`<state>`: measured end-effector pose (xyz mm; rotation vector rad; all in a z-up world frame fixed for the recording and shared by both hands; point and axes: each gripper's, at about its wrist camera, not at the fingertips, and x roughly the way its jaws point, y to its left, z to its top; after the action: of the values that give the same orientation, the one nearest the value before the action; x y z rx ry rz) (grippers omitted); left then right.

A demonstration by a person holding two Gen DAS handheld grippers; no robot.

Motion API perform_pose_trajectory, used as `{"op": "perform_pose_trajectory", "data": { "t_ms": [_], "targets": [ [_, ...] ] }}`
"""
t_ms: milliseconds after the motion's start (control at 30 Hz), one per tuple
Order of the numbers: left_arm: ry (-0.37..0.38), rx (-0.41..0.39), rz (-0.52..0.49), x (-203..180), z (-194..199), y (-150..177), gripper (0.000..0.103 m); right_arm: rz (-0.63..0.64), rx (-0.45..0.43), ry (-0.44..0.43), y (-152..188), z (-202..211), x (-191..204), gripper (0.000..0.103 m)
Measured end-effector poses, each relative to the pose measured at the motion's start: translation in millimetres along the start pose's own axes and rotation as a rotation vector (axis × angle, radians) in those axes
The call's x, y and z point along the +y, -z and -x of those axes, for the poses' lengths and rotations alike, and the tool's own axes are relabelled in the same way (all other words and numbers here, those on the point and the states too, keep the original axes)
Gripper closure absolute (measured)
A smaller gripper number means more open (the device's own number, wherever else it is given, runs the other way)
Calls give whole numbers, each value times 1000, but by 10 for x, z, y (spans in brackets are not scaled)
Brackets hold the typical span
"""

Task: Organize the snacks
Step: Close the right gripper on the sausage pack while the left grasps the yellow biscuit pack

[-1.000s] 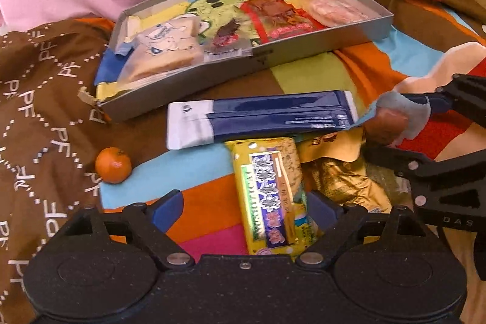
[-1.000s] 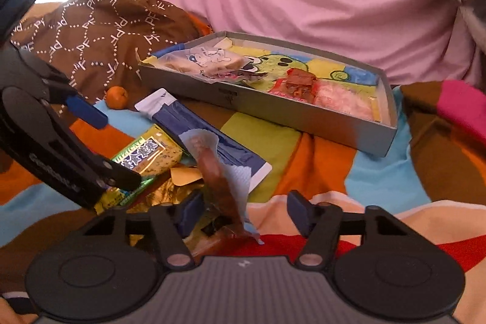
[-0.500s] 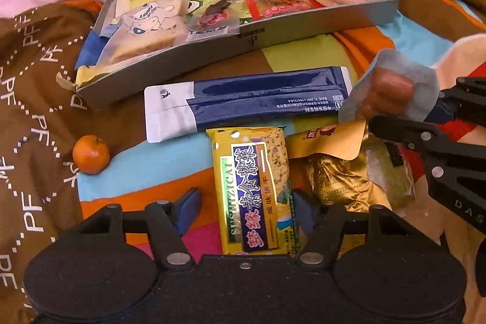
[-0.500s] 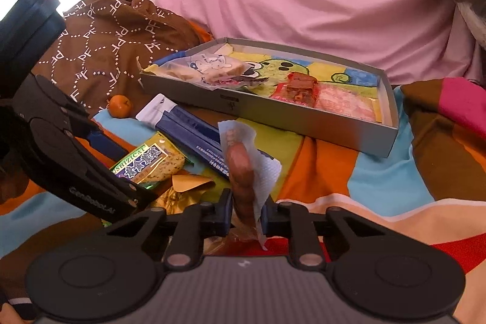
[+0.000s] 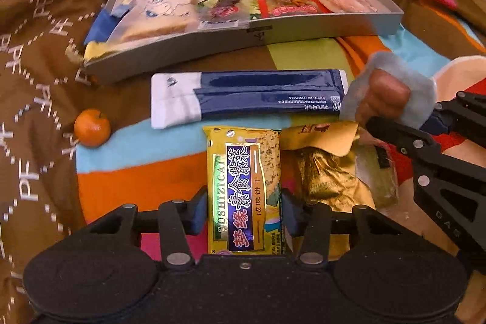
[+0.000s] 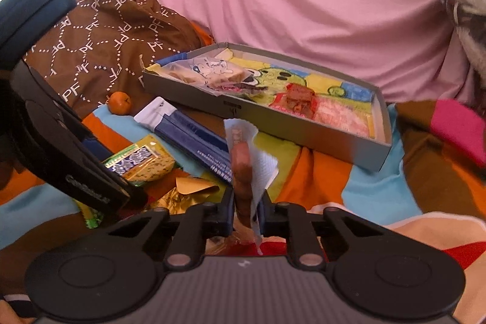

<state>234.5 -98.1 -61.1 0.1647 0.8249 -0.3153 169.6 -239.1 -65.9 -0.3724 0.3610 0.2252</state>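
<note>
A shallow grey box (image 5: 303,34) (image 6: 273,126) lies at the back and holds several wrapped snacks on a cartoon lining. My left gripper (image 5: 244,214) is shut on a yellow cracker packet (image 5: 243,172) that lies lengthwise between its fingers; the same packet (image 6: 142,163) shows low on the blanket in the right wrist view. My right gripper (image 6: 246,213) is shut on a brown snack in a clear wrapper (image 6: 243,160), held upright above the blanket in front of the box. In the left wrist view that snack (image 5: 385,93) hangs at the right.
A long blue and white packet (image 5: 249,96) lies just before the box. A small orange fruit (image 5: 92,128) sits at the left by brown patterned cloth (image 5: 36,66). A gold packet (image 5: 331,175) and a clear greenish packet (image 5: 379,172) lie at the right. Pink fabric (image 6: 303,5) rises behind the box.
My left gripper's fingers have closed from wide apart onto the yellow packet's sides. My right gripper shut on the brown snack and raised it off the pile.
</note>
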Motion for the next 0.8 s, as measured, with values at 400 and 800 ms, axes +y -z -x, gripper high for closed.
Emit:
{"op": "perform_pose_trajectory", "data": {
  "t_ms": [400,800],
  "targets": [
    [39,-14,52,107,457,226,55,104,-37,72,-72,380,291,86],
    [86,-63,53,10,835,479,55,39,-41,104,-130,931,459,86]
  ]
}}
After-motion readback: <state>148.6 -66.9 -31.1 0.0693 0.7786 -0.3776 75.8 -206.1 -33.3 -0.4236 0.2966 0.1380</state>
